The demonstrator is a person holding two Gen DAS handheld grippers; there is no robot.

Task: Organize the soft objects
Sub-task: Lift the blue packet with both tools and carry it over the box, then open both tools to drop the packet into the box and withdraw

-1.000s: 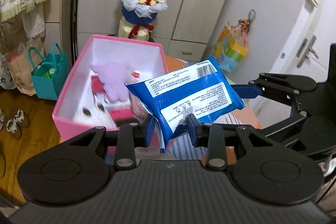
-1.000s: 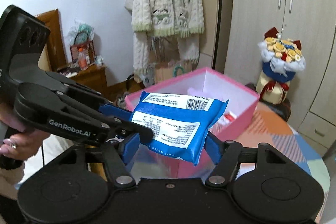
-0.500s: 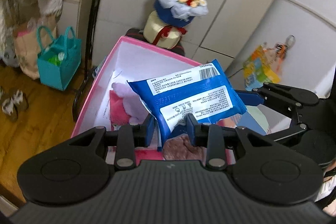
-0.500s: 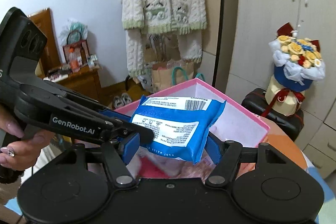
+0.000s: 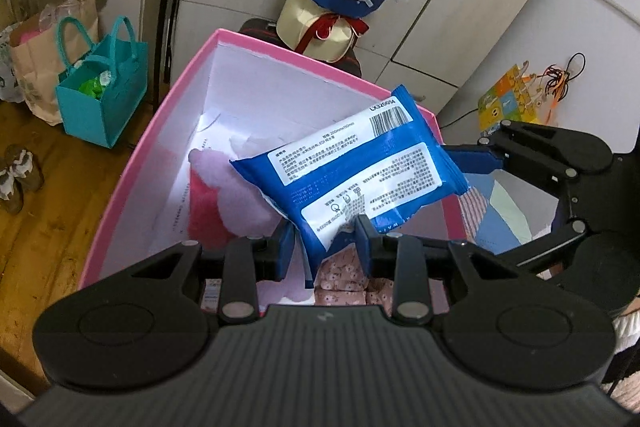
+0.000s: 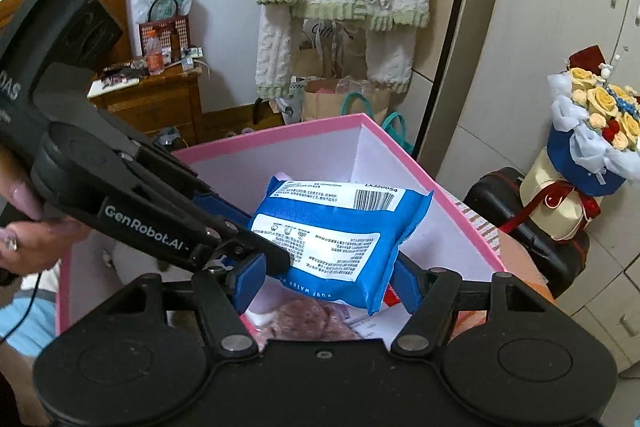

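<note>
Now both tongs, left gripper [image 5: 324,241] and right gripper [image 6: 326,281], pinch the blue wipes pack [image 5: 352,179] above the pink box [image 5: 132,163]; uneven release may tip it out.

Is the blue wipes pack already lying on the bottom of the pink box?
No, the blue wipes pack hangs above the pink box, pinched by the left hand-held gripper and right hand-held gripper.

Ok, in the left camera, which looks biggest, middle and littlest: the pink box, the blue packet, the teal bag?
1. pink box
2. blue packet, though it is nearer the camera, held by both grippers
3. teal bag, farther away on the floor
</note>
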